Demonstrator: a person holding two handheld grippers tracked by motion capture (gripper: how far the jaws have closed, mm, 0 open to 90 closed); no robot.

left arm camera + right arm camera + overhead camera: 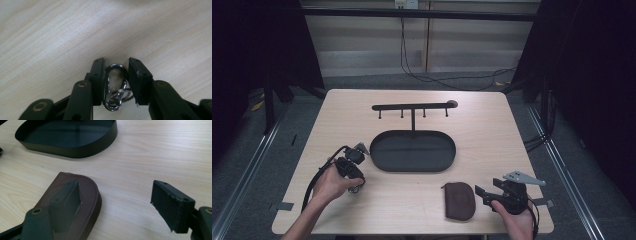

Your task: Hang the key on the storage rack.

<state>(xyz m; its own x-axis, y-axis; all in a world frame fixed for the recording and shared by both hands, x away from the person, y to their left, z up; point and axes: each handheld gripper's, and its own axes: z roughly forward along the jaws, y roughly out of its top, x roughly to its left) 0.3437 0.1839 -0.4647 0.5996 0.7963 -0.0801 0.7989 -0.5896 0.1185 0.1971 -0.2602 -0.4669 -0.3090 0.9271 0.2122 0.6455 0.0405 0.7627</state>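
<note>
A silver carabiner clip (115, 86) with key rings lies on the wooden table. My left gripper (116, 61) is shut on it, one jaw pressed against each side. In the high view that gripper (355, 186) is at the front left with the clip (355, 189) under its tips. A brown leather pouch (459, 200) lies flat at the front right. My right gripper (481, 196) stands open just right of it. In the right gripper view, its left jaw hangs over the pouch (88, 192) and its right jaw over bare table; nothing is between them (116, 186).
A black oval tray (413, 170) sits mid-table, its wall (75, 150) beyond the pouch. Behind it rises a black T-shaped rack (413, 106) with several hooks. Cables run across the floor past the far table edge.
</note>
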